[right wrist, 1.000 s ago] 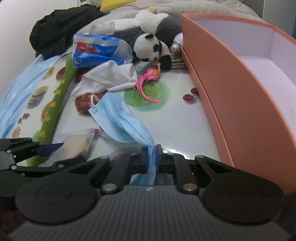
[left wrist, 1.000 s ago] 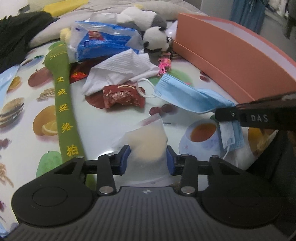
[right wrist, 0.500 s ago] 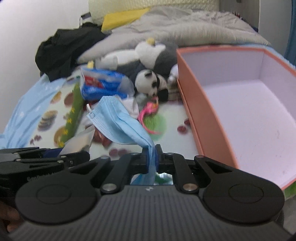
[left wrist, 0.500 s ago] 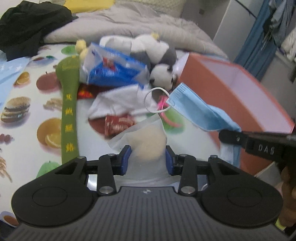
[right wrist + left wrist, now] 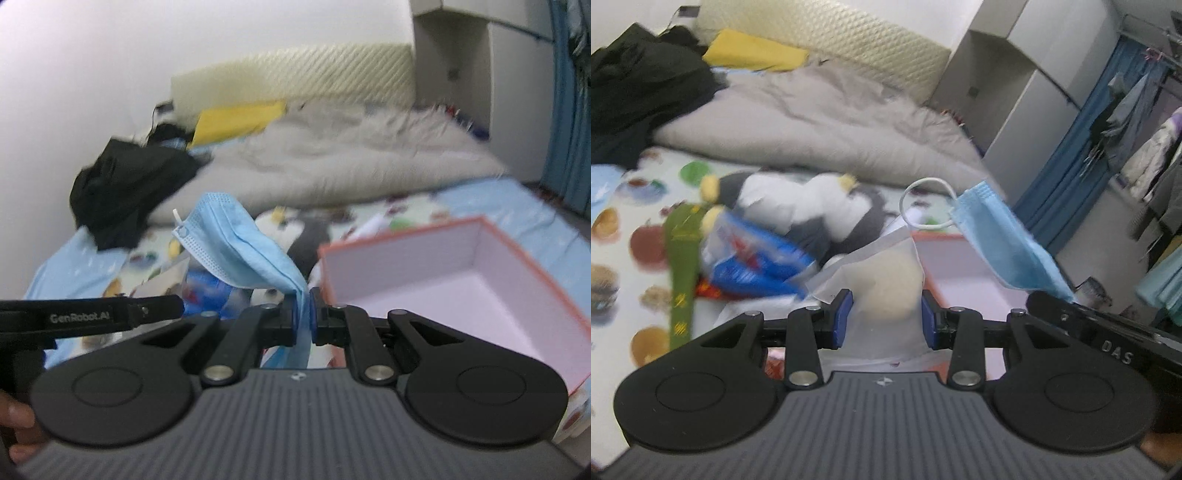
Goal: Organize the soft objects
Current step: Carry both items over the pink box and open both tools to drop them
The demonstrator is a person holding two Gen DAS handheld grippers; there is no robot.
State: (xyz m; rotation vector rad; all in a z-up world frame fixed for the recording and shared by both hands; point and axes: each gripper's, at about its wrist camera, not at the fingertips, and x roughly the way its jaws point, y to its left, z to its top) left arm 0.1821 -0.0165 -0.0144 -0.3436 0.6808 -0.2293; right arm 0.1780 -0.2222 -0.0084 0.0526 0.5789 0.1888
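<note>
My right gripper [image 5: 303,314] pinches the face mask [image 5: 243,258] by one thin edge, my left gripper [image 5: 885,319] clamps the cream pouch [image 5: 886,288]; either could slip before reaching the box [image 5: 480,280].

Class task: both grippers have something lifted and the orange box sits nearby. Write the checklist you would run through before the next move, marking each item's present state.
1. Right gripper pinches the blue face mask: ok.
2. Left gripper grips the translucent pouch: ok.
3. Mask hangs clear of the bed clutter: ok.
4. Orange box is open, interior bare: ok.
5. Mask's ear loop free of snags: ok.
6. Pouch already above the box opening: cannot tell.
</note>
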